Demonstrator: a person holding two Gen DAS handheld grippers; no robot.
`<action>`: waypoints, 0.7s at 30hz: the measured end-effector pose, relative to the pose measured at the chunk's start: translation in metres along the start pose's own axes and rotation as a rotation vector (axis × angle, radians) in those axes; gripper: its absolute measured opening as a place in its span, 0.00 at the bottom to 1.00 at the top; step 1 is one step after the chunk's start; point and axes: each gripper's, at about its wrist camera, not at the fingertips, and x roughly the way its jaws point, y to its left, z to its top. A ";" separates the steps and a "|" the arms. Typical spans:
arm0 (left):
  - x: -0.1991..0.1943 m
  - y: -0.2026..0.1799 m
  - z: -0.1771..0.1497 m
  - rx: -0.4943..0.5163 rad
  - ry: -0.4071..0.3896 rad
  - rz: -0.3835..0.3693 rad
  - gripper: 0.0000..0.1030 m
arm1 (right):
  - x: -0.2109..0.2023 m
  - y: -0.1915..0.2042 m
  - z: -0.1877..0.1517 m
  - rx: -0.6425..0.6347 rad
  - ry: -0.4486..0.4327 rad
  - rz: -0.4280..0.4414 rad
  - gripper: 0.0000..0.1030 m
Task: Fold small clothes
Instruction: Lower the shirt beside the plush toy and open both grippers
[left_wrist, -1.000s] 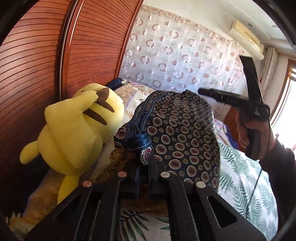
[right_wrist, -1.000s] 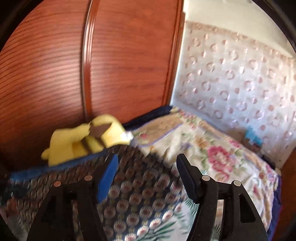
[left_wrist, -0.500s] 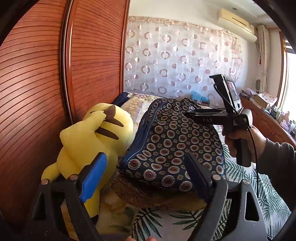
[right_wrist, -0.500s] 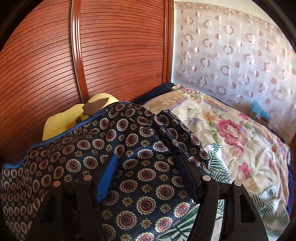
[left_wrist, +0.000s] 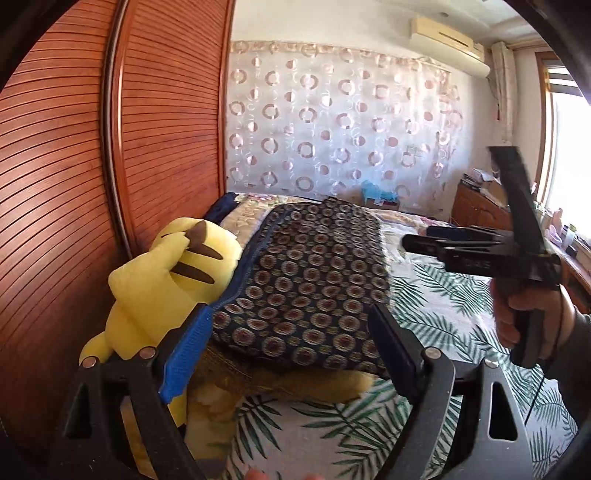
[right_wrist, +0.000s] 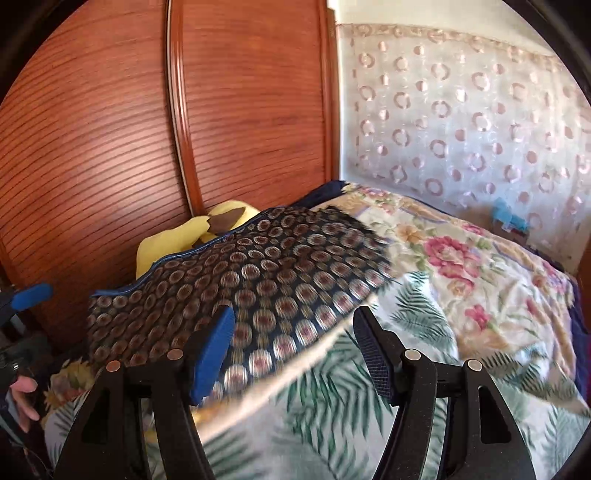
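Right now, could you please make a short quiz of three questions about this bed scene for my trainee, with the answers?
1. True or false: the left tool is clamped on the patterned navy garment.
2. What lies beside the garment, against the wooden wardrobe door?
A. a yellow plush toy
B. a pillow
C. a laundry basket
3. Fill in: the bedsheet under the garment has a green ______ print.

Key:
1. False: both tools stand open, and the right tool holds nothing either.
2. A
3. leaf
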 end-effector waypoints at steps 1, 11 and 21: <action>-0.002 -0.004 -0.001 0.008 0.002 -0.008 0.84 | -0.010 0.000 -0.004 0.010 -0.005 -0.010 0.67; -0.020 -0.056 -0.015 0.055 0.029 -0.104 0.84 | -0.116 0.024 -0.058 0.050 -0.018 -0.150 0.67; -0.043 -0.102 -0.030 0.098 0.028 -0.188 0.84 | -0.218 0.060 -0.108 0.121 -0.066 -0.284 0.83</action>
